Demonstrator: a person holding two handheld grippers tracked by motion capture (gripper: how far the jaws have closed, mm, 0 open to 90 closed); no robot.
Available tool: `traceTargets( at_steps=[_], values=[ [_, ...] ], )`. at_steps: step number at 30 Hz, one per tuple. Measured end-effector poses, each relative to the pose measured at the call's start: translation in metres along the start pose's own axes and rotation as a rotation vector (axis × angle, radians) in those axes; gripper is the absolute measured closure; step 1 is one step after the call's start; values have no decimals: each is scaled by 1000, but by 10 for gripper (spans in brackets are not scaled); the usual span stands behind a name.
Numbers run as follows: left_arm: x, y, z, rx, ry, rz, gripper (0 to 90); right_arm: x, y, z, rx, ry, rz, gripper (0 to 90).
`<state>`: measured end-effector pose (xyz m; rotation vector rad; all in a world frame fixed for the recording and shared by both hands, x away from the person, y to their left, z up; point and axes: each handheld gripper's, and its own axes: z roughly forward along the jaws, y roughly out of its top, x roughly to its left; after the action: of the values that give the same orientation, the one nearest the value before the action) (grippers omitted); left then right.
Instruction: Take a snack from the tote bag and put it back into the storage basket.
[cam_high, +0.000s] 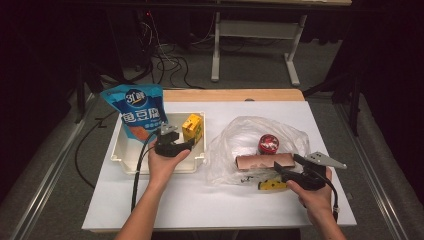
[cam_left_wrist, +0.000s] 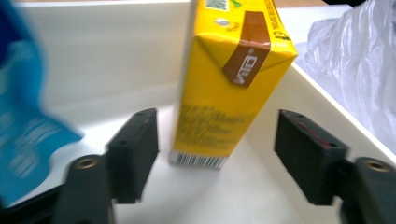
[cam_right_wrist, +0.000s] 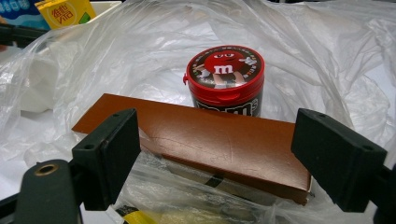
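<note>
Left gripper (cam_left_wrist: 215, 154), jaws apart, frames the upright yellow drink carton (cam_left_wrist: 229, 84) at frame centre without contact; the carton stands in the white tray (cam_high: 197, 162). Right gripper (cam_right_wrist: 215, 158), jaws apart, faces the brown box (cam_right_wrist: 210, 144) in the plastic bag (cam_right_wrist: 327, 56), lower centre.

Bright table, dark surroundings, left view blurred

carton (cam_high: 192, 128) in tray (cam_high: 119, 152), bag (cam_high: 250, 135) right of tray
</note>
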<state>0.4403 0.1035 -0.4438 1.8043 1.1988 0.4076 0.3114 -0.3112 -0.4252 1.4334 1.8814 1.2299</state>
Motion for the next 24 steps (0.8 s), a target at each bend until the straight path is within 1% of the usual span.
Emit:
traceTargets(
  at_steps=[1, 2, 3, 4, 5, 6, 7, 8, 9, 11, 12, 13, 14, 15, 17, 19, 21, 24],
  values=[
    [-1, -3, -9, -21, 18, -17, 491, 0, 0, 0, -1, -1, 0, 160],
    [-2, -5, -13, -31, 16, -22, 623, 0, 0, 0, -1, -3, 0, 160],
    [-3, -6, -16, -33, 10, -18, 787, 1, 0, 0, -3, -3, -1, 160],
    [-5, -6, -16, -32, -23, -14, 900, 1, 1, 1, -3, -4, 1, 160],
    [-5, -6, -16, -32, -23, -14, 900, 1, 1, 1, -3, -4, 1, 160],
    [-12, -7, -11, 3, -68, 24, 900, 3, 1, 1, -3, -1, -2, 161],
    [-17, -7, -8, 15, -72, 51, 900, 4, 1, 1, -2, 0, -5, 161],
    [-21, -6, -4, 25, -61, 73, 900, 5, 1, 2, 0, 1, -6, 161],
    [-24, -6, 0, 34, -51, 80, 900, 6, 1, 2, 3, 2, -11, 161],
    [-27, -4, 7, 47, -29, 72, 900, 6, 0, 3, 4, 1, -15, 161],
    [-27, -4, 7, 47, -29, 72, 900, 6, 0, 3, 4, 1, -15, 161],
    [-27, -3, 12, 57, -5, 64, 900, 6, 0, 2, 2, -1, -11, 162],
    [-27, -3, 12, 57, -5, 64, 900, 5, 0, 2, 1, -1, -9, 163],
    [-26, -3, 15, 55, 4, 40, 900, 5, 0, 1, 1, -3, -9, 164],
    [-25, -4, 17, 67, 19, 52, 900, 3, -1, 2, 3, -5, -6, 165],
    [-25, -5, 18, 76, 26, 55, 900, 2, -1, 2, 7, -6, -2, 166],
    [-23, -5, 19, 83, 42, 56, 900, 2, -1, 3, 9, -5, 0, 167],
    [-20, -4, 20, 80, 58, 39, 900, 3, -1, 3, 10, -4, -1, 167]
  ],
)
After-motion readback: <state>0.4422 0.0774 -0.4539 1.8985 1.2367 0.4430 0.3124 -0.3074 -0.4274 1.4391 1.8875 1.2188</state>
